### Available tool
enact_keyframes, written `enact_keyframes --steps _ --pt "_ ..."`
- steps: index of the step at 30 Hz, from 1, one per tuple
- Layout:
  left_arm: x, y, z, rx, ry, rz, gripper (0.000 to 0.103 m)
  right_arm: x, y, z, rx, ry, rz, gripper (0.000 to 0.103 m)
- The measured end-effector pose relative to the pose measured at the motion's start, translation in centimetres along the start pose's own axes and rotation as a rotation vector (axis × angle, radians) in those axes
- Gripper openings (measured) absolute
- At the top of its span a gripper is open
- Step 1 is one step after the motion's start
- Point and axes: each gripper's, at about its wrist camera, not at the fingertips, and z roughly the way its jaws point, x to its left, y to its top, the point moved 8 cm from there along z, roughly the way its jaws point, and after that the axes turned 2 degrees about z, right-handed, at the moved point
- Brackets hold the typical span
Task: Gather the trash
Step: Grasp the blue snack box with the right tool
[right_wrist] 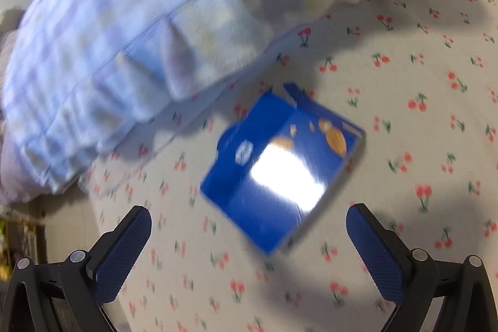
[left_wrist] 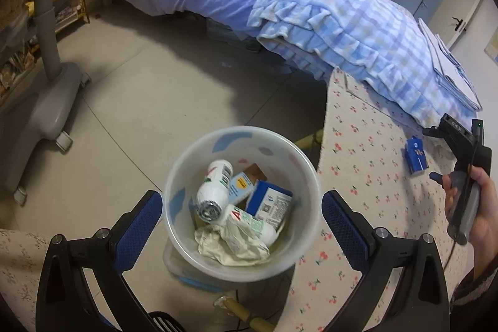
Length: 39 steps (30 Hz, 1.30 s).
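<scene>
Glossy cardboard box (right_wrist: 281, 168) on matt cloth (right_wrist: 404, 77)

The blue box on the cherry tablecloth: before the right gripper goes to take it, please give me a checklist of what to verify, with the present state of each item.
1. Right gripper open, nothing between its fingers: ok.
2. Blue box in front of the gripper, between the lines of its two fingers: ok.
3. Box clear of the checked blanket: ok, a strip of tablecloth shows between them.
4. Right wrist view sharp enough to judge the box's edges: not ok, it is blurred.
5. Bin has room: ok, trash covers only the bottom.
6. Left gripper open and empty: ok.
</scene>
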Motion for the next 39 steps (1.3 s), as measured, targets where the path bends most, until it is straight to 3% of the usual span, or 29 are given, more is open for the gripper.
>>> enact_keyframes --steps 8,13,15,18,20,22,23,26,27,29,30,34,36,39 --pt "1.8 0.5 0.9 0.011 0.031 -0.022 0.103 -2.0 2.4 3.0 -0.104 -0.315 -0.030 0.103" --pt "2.1 0.1 0.6 0.018 0.025 -0.024 0.103 -3.2 1.7 3.3 -0.094 -0.303 -0.091 0.102" --pt "2.0 0.0 0.5 0.017 0.016 -0.023 0.103 -3.7 1.4 2.5 -0.094 -0.273 -0.103 0.094" --pt "1.7 -0.6 0.1 0.018 -0.007 -0.021 0.103 -4.6 0.7 1.0 -0.077 -0.224 -0.100 0.067" --pt "1.3 -0.8 -0.2 0.018 -0.021 -0.021 0.103 -5.3 0.0 0.1 -0.037 -0.165 -0.107 0.041" --pt "1.1 -1.1 -0.6 0.017 -0.038 -0.023 0.103 -5.9 -0.7 -0.6 0.001 -0.118 -0.111 0.028" --pt "1.0 -1.2 -0.8 0.015 -0.042 -0.023 0.103 -6.4 -1.1 -0.9 0.014 -0.115 -0.116 0.026" --pt "0.9 -1.6 -1.6 0.007 -0.048 -0.027 0.103 -7.6 -1.9 -2.3 0.015 -0.104 -0.130 0.028" --pt "0.9 -1.7 -1.8 0.004 -0.052 -0.029 0.103 -8.0 -1.9 -2.9 0.014 -0.097 -0.121 0.033" --pt "1.0 -1.9 -2.3 -0.004 -0.057 -0.032 0.103 -8.4 -1.6 -3.6 0.007 -0.077 -0.095 0.085" --pt "1.0 -1.9 -2.4 -0.006 -0.057 -0.029 0.103 -8.3 -1.2 -4.2 -0.012 -0.061 -0.083 0.092" --pt "1.3 -2.1 -2.2 0.000 -0.045 -0.015 0.103 -6.2 0.0 -5.1 -0.047 -0.072 -0.193 0.102" --pt "1.6 -2.0 -2.0 0.003 -0.037 -0.017 0.103 -4.4 0.2 -4.5 -0.020 -0.072 -0.335 0.103" --pt "1.8 -1.6 -1.7 0.000 -0.028 -0.023 0.103 -1.8 0.3 -3.5 -0.035 -0.144 -0.559 0.103"
